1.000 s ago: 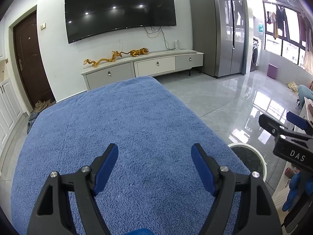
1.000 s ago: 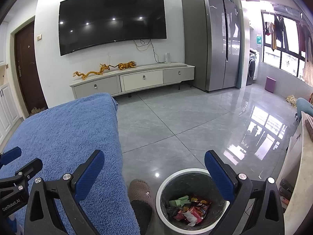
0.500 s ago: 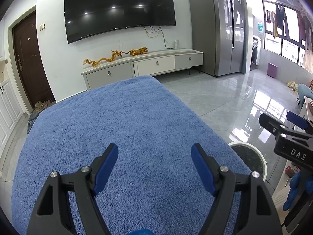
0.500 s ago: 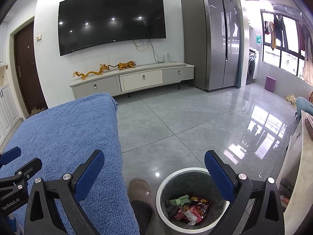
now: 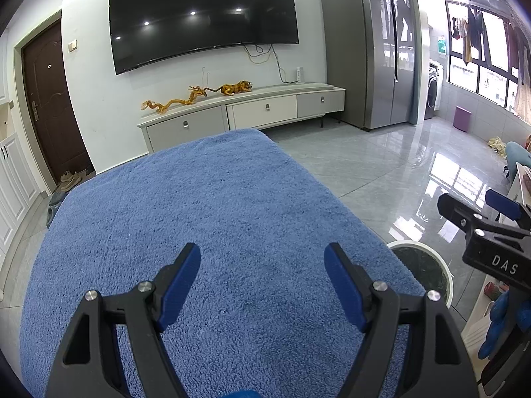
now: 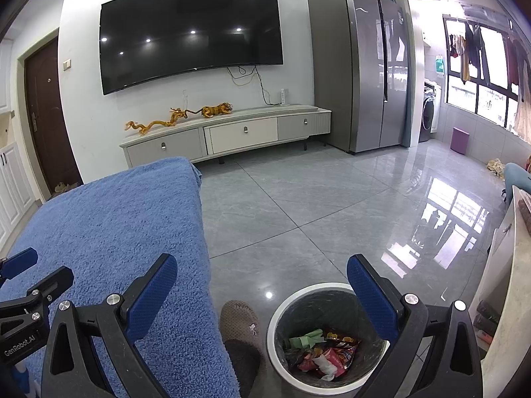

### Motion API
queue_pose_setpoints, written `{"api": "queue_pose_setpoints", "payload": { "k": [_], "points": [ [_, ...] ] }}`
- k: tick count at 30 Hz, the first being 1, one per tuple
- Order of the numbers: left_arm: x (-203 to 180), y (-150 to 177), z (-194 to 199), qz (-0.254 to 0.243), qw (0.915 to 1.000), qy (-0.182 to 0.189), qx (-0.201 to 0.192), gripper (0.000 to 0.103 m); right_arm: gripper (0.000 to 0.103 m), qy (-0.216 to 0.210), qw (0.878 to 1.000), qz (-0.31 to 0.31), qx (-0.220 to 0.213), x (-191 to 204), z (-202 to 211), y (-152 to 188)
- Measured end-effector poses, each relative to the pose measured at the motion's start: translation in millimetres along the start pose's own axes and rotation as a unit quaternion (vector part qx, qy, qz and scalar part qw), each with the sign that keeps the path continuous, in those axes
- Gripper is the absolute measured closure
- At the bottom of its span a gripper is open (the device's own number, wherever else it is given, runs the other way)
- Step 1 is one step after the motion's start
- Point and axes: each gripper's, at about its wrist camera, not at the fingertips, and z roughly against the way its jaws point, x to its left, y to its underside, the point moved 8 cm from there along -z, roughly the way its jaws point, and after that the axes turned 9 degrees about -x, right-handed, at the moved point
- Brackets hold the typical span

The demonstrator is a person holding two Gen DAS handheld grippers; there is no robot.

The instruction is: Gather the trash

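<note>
My left gripper [image 5: 262, 265] is open and empty above a table covered by a blue towel [image 5: 199, 215]. No trash shows on the towel. My right gripper [image 6: 262, 278] is open and empty, held over the floor just right of the table. Below it stands a white-rimmed bin [image 6: 282, 311] with a dark liner, holding several crumpled wrappers [image 6: 325, 351]. The bin's rim also shows in the left wrist view [image 5: 446, 278]. The right gripper appears at the right edge of the left wrist view [image 5: 491, 229]; the left gripper appears at the left edge of the right wrist view [image 6: 30, 285].
A brown slipper [image 6: 240, 325] lies on the grey tile floor between table and bin. A white counter [image 6: 511, 298] stands at the right. Far off are a TV cabinet [image 6: 232, 136], a wall TV [image 6: 189, 33], a grey fridge [image 6: 361, 66] and a dark door [image 5: 49, 99].
</note>
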Motion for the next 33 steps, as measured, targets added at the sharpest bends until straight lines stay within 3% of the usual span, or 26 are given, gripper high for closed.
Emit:
{"api": "queue_pose_setpoints", "payload": {
  "k": [33],
  "points": [
    [1.4,-4.2,1.6,0.002,1.0,0.003,-0.004,0.027,0.0,0.006,1.0,-0.004,-0.005,-1.5,2.3,-3.2]
  ]
}}
